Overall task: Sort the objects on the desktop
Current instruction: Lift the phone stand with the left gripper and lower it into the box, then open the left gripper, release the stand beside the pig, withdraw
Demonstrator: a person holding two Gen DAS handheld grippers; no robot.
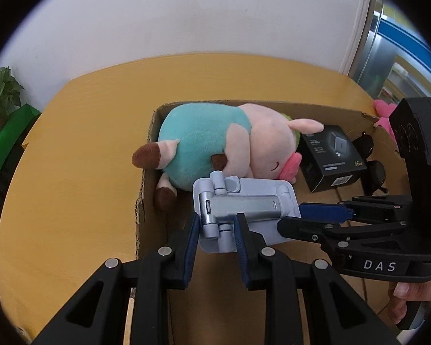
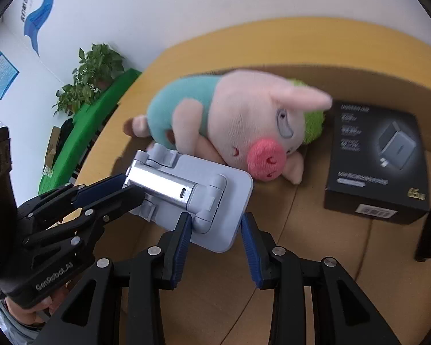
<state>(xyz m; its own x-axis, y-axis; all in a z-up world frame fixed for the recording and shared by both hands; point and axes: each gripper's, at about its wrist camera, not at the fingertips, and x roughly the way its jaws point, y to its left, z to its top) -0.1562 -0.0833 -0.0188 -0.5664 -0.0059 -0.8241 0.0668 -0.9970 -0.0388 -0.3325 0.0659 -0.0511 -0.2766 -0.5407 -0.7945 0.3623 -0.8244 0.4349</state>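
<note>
Pinching the folded grey phone stand (image 1: 238, 212) at its hinge end, left gripper (image 1: 217, 230) holds it over the cardboard box (image 1: 158, 115); plush pig (image 1: 215, 146), black carton (image 1: 330, 158), sunglasses (image 1: 370, 158) inside. Right view: right gripper (image 2: 215, 230) spread around the stand's plate edge, contact unclear; soft pig (image 2: 244, 126) beside the matte carton (image 2: 376, 158).

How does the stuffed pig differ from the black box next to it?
The stuffed pig is soft, rounded and colourful: pink, with a teal shirt. The black box is hard-edged, flat-sided and dark, with printed text and a barcode. The pig lies on its side with one foot hanging over the cardboard tray's edge, while the box sits flat, fully inside. The pig looks clearly bulkier than the box. Both rest in the same tray, and no gripper touches either.
</note>
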